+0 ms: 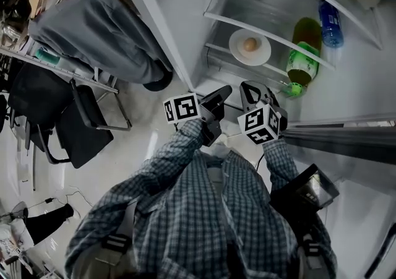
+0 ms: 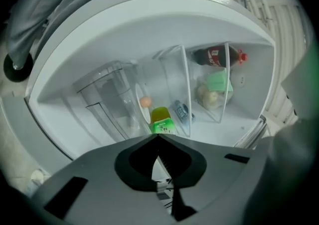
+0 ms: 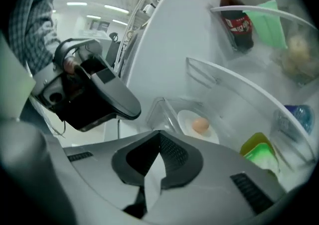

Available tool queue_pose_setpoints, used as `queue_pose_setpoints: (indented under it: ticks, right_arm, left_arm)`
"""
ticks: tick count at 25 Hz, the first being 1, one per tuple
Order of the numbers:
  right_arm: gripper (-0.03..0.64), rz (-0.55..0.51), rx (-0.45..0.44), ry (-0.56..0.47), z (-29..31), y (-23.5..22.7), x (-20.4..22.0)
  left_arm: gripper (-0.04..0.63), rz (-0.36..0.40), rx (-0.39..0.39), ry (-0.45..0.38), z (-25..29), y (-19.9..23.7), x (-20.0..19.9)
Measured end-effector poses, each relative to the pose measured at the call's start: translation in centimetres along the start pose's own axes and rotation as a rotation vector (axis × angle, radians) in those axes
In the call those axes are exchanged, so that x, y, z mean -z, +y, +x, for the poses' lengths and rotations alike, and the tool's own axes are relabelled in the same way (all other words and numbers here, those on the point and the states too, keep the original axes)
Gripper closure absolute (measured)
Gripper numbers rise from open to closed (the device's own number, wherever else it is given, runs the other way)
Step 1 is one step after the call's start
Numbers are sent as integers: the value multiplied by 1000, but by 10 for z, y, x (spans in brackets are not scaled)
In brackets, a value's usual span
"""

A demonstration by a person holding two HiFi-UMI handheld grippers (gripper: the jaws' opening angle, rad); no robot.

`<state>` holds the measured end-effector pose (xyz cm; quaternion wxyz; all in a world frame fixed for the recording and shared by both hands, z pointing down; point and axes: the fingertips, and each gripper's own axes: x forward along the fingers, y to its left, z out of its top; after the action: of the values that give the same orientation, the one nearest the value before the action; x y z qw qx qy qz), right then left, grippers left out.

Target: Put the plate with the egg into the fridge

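Head view: plate [image 1: 238, 55] with egg [image 1: 250, 44] on fridge shelf [image 1: 218, 35], 1 o'clock of left tongs [image 1: 218, 97], 12 o'clock of right tongs [image 1: 252, 91], untouched; sleeves [image 1: 176, 151] reach forward.
Left gripper view: left tongs [image 2: 158, 137] together, empty; egg [image 2: 145, 102] at 11 o'clock.
Right gripper view: right tongs [image 3: 159, 133] together, empty; plate [image 3: 187, 119] at 3 o'clock.

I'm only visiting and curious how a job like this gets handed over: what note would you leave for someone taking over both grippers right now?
Left gripper: jaws shut, empty, pointing into the fridge.
Right gripper: jaws shut, empty, in front of the shelves.
Things: the plate lies on a shelf inside the fridge with the egg on it, next to a green bottle.
Done: plate and egg are in the fridge, and neither gripper touches them.
Left: the fridge stands open, so probably only pulling back and closing it.
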<state>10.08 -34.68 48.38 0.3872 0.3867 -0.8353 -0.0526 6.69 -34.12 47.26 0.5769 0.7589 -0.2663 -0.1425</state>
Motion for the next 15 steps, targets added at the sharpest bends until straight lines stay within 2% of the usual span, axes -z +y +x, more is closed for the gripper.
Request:
queue_pose_setpoints:
  ticks: [2, 7, 10, 12, 15]
  right_arm:
    - [611, 97, -15, -34, -8, 7, -4]
    - [611, 348, -21, -132, -32, 12, -19]
    - [611, 442, -9, -179, -44, 9, -18]
    - [611, 493, 2, -206, -50, 7, -14]
    - [611, 567, 16, -234, -57, 6, -11]
  left_arm:
    - [589, 75, -7, 4, -4, -4, 0]
    - [589, 268, -11, -47, -14, -16, -6]
    - [589, 370, -33, -25, -14, -21, -2]
    - [589, 494, -59, 23, -12, -24, 5]
    - [589, 735, -93, 131, -10, -29, 21]
